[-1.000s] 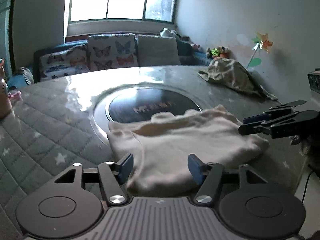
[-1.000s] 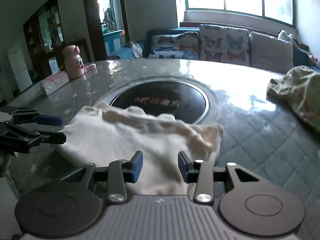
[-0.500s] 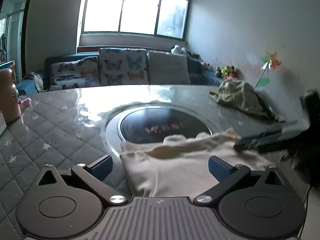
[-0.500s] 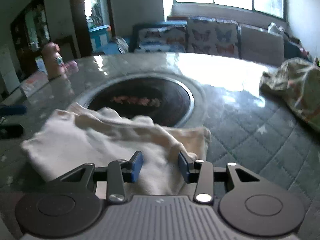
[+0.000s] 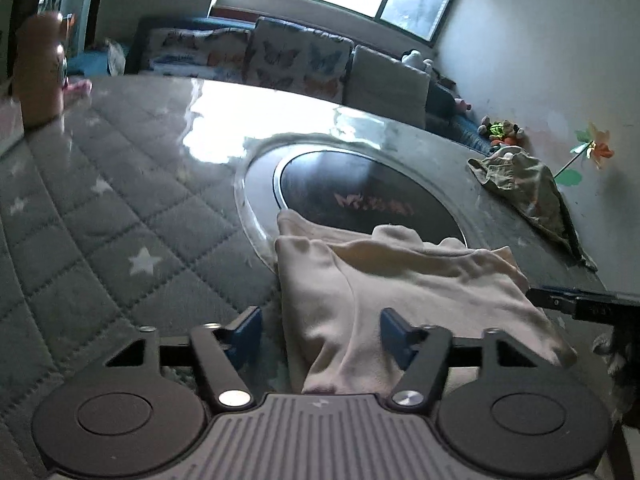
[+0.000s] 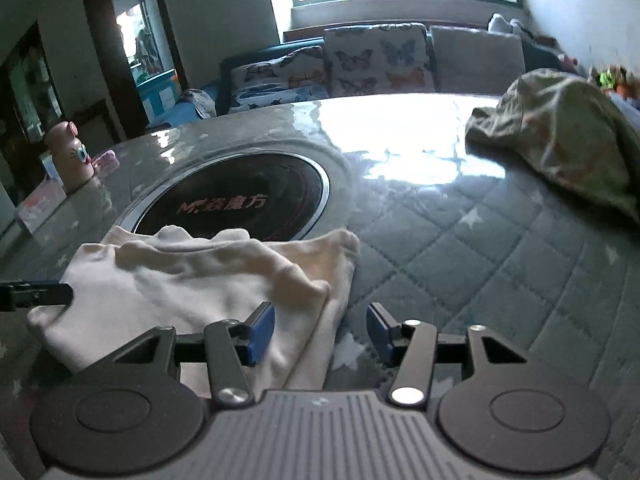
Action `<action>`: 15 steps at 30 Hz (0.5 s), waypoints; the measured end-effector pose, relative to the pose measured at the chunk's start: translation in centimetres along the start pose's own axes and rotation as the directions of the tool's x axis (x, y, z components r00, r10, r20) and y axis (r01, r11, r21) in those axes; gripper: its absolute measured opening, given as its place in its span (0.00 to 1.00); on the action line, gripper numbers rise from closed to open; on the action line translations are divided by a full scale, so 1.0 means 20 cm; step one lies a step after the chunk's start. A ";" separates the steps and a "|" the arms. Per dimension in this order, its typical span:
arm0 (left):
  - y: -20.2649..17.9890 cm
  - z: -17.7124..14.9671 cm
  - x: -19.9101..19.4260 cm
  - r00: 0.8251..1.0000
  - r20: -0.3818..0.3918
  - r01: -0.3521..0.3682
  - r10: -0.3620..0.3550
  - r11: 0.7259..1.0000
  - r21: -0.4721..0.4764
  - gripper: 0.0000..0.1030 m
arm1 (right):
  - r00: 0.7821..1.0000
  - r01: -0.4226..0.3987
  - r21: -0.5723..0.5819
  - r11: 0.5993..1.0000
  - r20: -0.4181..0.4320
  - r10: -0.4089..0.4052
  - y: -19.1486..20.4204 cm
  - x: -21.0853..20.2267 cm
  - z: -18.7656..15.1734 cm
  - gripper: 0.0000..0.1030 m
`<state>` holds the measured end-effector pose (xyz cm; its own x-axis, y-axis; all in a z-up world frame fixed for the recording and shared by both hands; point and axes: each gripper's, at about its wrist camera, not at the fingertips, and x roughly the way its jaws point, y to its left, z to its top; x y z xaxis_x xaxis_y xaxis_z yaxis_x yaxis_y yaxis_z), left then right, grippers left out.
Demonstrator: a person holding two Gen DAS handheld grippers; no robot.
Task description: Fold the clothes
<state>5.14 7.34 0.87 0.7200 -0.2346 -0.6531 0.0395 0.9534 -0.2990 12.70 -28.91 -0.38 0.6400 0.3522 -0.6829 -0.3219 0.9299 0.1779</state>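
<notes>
On the quilted table, at 6 o'clock of its dark round inset, lies one cream garment — folded into a rumpled, layered rectangle with its far edge lapping the inset. A second cloth, olive and crumpled, sits at 2 o'clock, well apart. Two tongs: the left gripper stands open astride the garment's near left corner; the right gripper is open at its right edge, gripping nothing. Only the right view shows the pink bottle sharply — the left alone shows a pinwheel.

Garment on table, overlapping cooktop
</notes>
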 end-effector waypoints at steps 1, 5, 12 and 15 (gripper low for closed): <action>-0.01 0.00 0.00 1.000 -0.002 0.002 -0.002 1.000 -0.002 0.60 | 1.000 -0.001 0.004 1.000 -0.002 0.001 0.00 0.00 0.00 0.50; -0.03 0.01 0.01 1.000 -0.008 -0.002 0.002 1.000 -0.007 0.46 | 1.000 -0.013 0.033 0.999 0.003 0.013 -0.01 0.01 -0.01 0.44; -0.04 0.01 0.01 1.000 -0.016 -0.027 0.027 0.999 -0.047 0.41 | 1.000 -0.030 0.058 0.998 0.009 0.030 -0.01 0.02 -0.02 0.25; -0.07 0.01 0.01 0.998 -0.013 -0.061 0.061 0.997 -0.037 0.42 | 0.999 -0.030 0.064 0.997 0.013 0.029 -0.01 0.02 -0.01 0.28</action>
<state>5.46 6.06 1.24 0.7122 -0.1786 -0.6789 -0.0301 0.9584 -0.2837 12.81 -29.07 -0.87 0.6392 0.3804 -0.6684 -0.2955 0.9239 0.2432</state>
